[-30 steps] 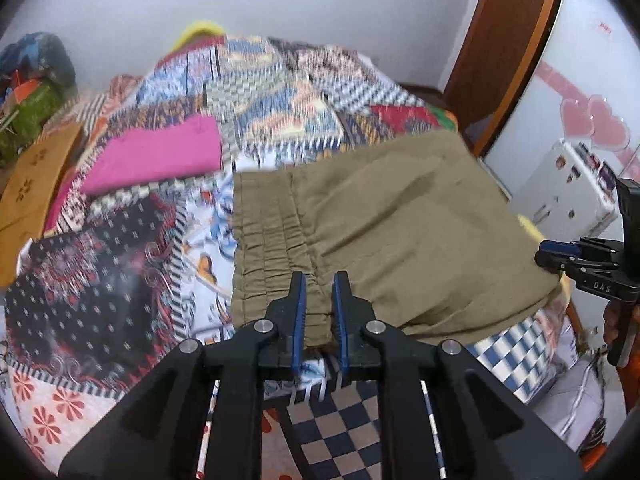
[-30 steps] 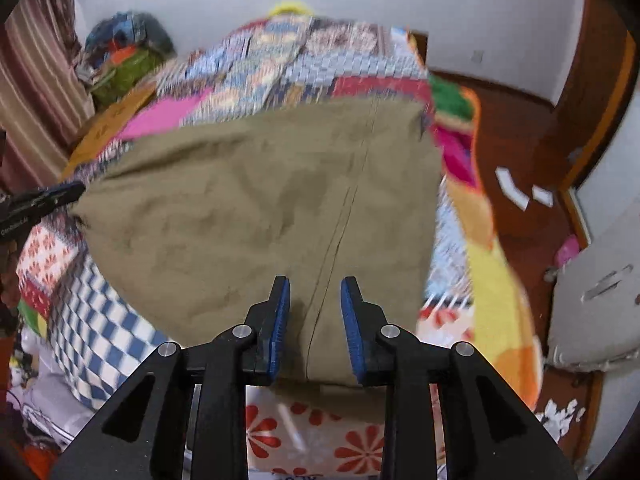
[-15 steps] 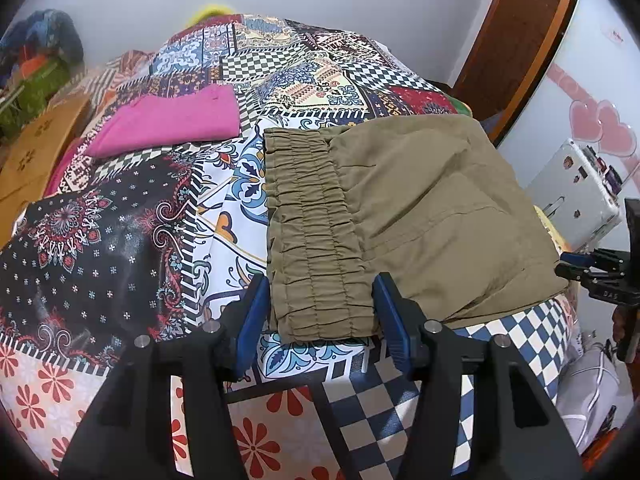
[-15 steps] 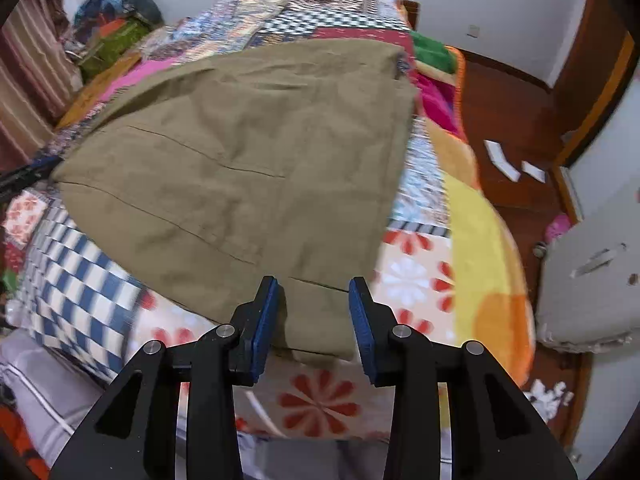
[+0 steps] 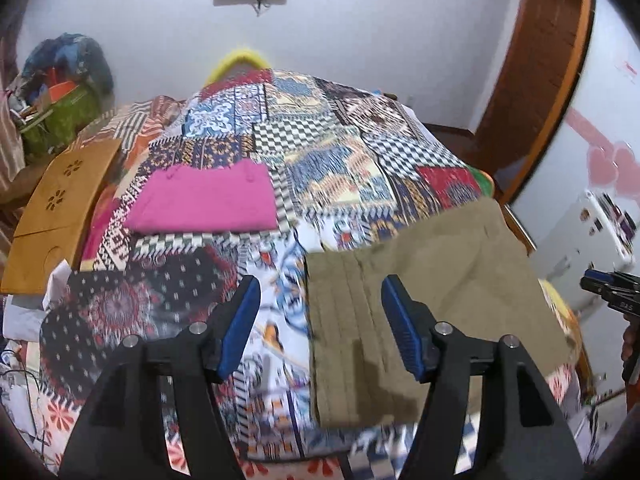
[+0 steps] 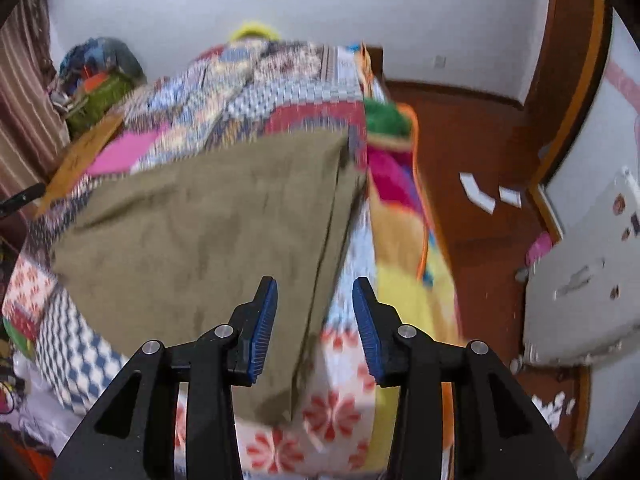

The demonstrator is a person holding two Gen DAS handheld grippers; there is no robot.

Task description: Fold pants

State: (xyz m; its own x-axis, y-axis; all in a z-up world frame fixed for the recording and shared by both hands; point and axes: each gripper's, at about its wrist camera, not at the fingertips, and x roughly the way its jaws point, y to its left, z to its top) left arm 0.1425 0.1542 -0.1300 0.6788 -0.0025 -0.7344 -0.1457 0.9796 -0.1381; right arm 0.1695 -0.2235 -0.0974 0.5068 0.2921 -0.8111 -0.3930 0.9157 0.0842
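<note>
The olive pants (image 5: pixel 432 288) lie folded flat on the patchwork bed cover, near its front right corner, with the gathered waistband toward the left. In the right wrist view the pants (image 6: pixel 200 232) spread across the bed corner, one edge hanging over the side. My left gripper (image 5: pixel 320 320) is open and empty, raised above the waistband edge. My right gripper (image 6: pixel 314 320) is open and empty, above the hanging edge of the pants. The right gripper's tip also shows in the left wrist view (image 5: pixel 608 286) at the far right.
A folded pink garment (image 5: pixel 204 200) lies on the bed behind the pants. A brown wooden board (image 5: pixel 56 208) rests at the bed's left edge. A white appliance (image 6: pixel 584 280) stands right of the bed, on a brown floor with paper scraps (image 6: pixel 476 196).
Both grippers let go of the pants, opened wide and drew back and up. The pants now lie flat on the bed.
</note>
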